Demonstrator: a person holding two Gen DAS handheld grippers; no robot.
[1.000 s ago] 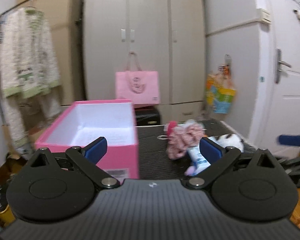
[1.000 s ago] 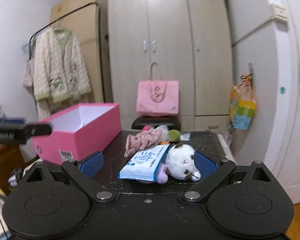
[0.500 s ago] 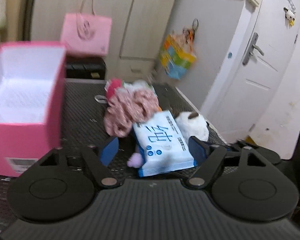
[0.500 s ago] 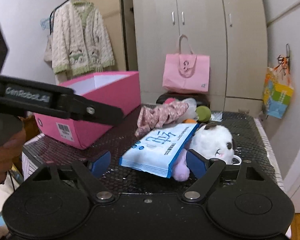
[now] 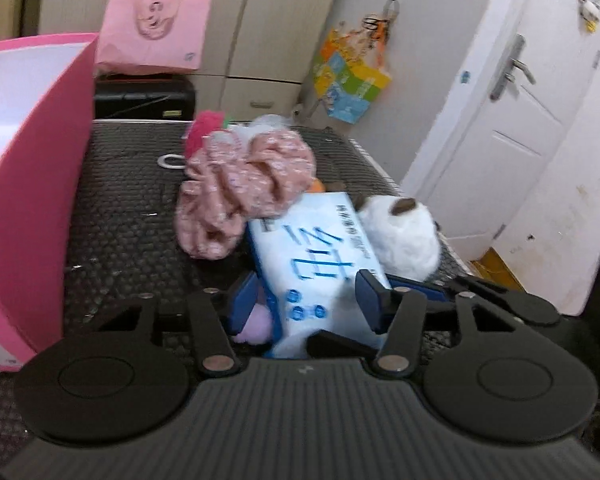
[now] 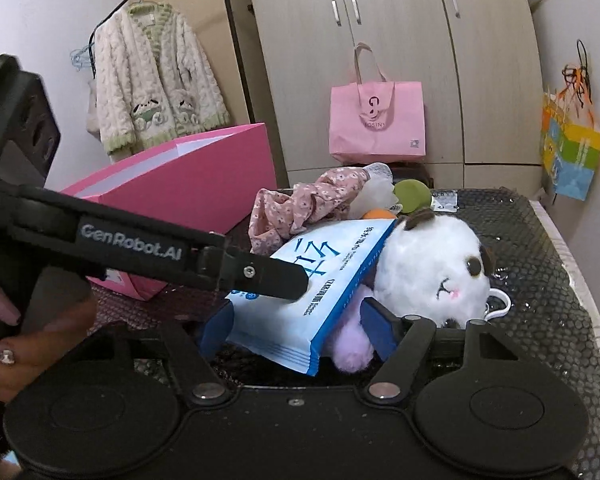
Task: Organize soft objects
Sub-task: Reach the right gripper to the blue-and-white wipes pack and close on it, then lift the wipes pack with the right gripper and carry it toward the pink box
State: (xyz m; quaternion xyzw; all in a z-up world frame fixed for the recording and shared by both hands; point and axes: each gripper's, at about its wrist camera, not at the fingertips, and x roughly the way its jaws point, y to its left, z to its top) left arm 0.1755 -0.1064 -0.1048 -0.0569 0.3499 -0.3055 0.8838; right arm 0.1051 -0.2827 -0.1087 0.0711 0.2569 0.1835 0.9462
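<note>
- The blue-and-white tissue pack (image 5: 320,264), printed with large blue characters, lies tilted on a white plush toy (image 6: 436,268) and a lilac pompom (image 6: 350,346).
- Left gripper (image 5: 306,302): jaws closing, the pack's near end between its blue pads; contact is unclear.
- Right gripper (image 6: 296,326): jaws closing around the pack's corner and the pompom, not yet pressing.
- The left gripper's arm reads "GenRobot.AI" in the right wrist view.
- A floral pink scrunchie (image 5: 244,184) lies just behind the pack.
- All rest on a black mesh tabletop (image 5: 120,216) beside an open pink box (image 6: 196,184).
- Behind: a pink bag (image 6: 376,120) marked "JOSINY", beige wardrobe (image 6: 396,40), white door (image 5: 512,112).
</note>
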